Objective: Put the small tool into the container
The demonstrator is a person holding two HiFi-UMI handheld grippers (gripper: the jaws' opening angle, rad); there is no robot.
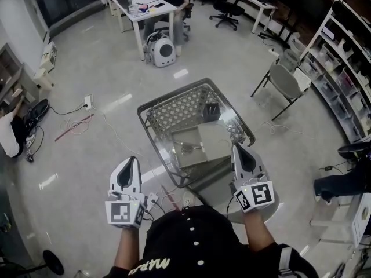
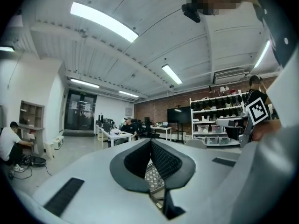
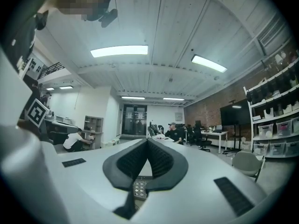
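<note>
So both claws are clenched with nothing in them. In the left gripper view the left claw [image 2: 150, 143] has its dark pads pressed together at the tips, and it's the same in the right gripper view for the right claw [image 3: 147, 141]. In the head view the left claw [image 1: 132, 159] sits at lower left of centre, over the floor just off the near edge of the glass worktop [image 1: 165, 155]. The right claw [image 1: 235, 147] is at lower right of centre, over the worktop's near right corner. Neither one is touching anything on the glass. On the worktop, dead centre of the frame, there's a flat grey box [image 1: 215, 141]. A small shiny bit [image 1: 188, 148] lies on its left half, which looks like the small tool, though it's too tiny to be sure. Just behind the box, toward the top of the frame, there's a wire mesh basket [image 1: 174, 106] with something dark [image 1: 212, 112] at its right end.
</note>
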